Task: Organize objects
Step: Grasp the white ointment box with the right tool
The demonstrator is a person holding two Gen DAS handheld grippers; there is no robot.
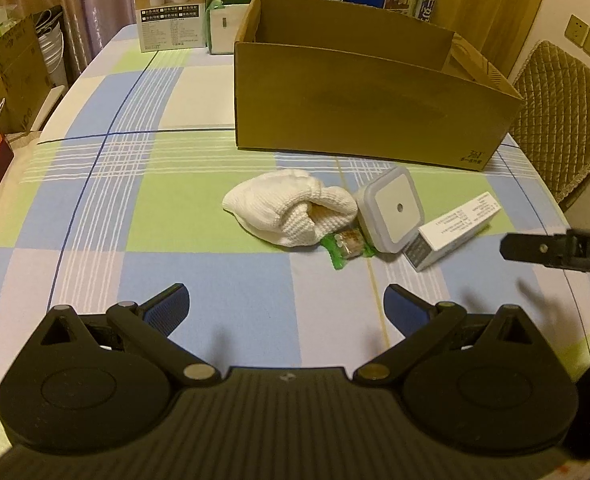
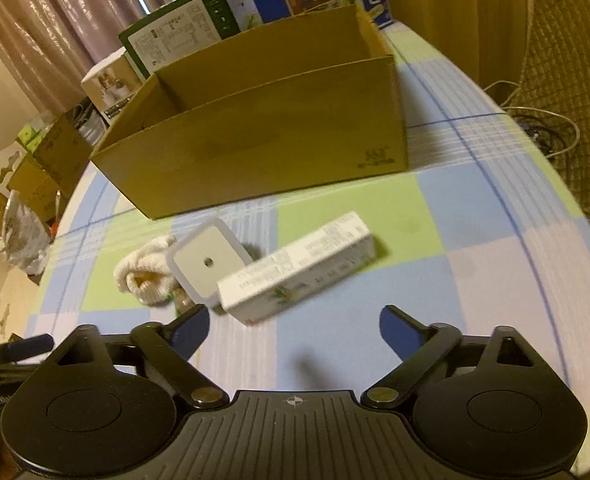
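Both grippers, left gripper (image 1: 286,304) and right gripper (image 2: 295,326), hover spread and empty; ahead, a white carton (image 2: 295,266) touches a square grey night light (image 2: 205,264) hiding a blurred sock bundle (image 2: 145,276), before the cardboard box (image 2: 263,136).

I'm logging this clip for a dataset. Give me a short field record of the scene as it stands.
surface: checked tablecloth
container: open cardboard box, contents not visible
loose items: white knit cloth, grey square device, white carton, green-wrapped candy
left claw: open, holding nothing
right claw: open, holding nothing, near carton
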